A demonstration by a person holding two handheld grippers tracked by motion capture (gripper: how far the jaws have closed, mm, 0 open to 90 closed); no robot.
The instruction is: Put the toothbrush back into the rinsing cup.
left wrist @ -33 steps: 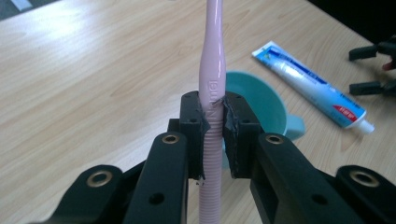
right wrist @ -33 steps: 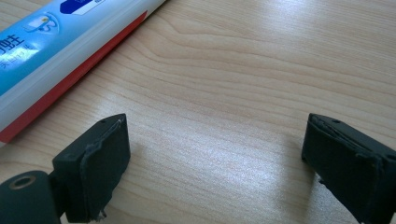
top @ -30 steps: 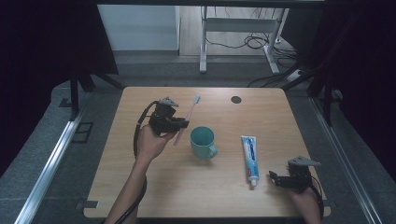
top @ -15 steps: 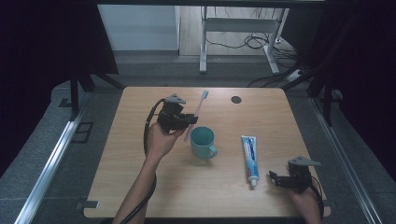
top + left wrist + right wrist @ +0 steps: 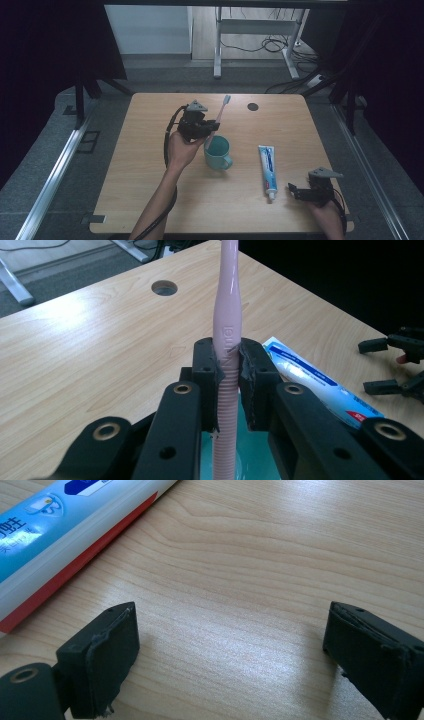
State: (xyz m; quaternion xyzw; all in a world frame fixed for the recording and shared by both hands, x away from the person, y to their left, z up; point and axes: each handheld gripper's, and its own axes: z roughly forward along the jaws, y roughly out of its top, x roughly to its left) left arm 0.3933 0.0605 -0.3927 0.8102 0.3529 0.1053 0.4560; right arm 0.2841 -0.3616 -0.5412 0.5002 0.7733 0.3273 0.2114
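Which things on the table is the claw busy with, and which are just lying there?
In the job:
- left claw, shut on the pink toothbrush
- teal cup, right under the toothbrush's lower end

Just lying about:
- toothpaste tube, flat on the table
- right claw, open and holding nothing, beside the tube
- round hole in the tabletop
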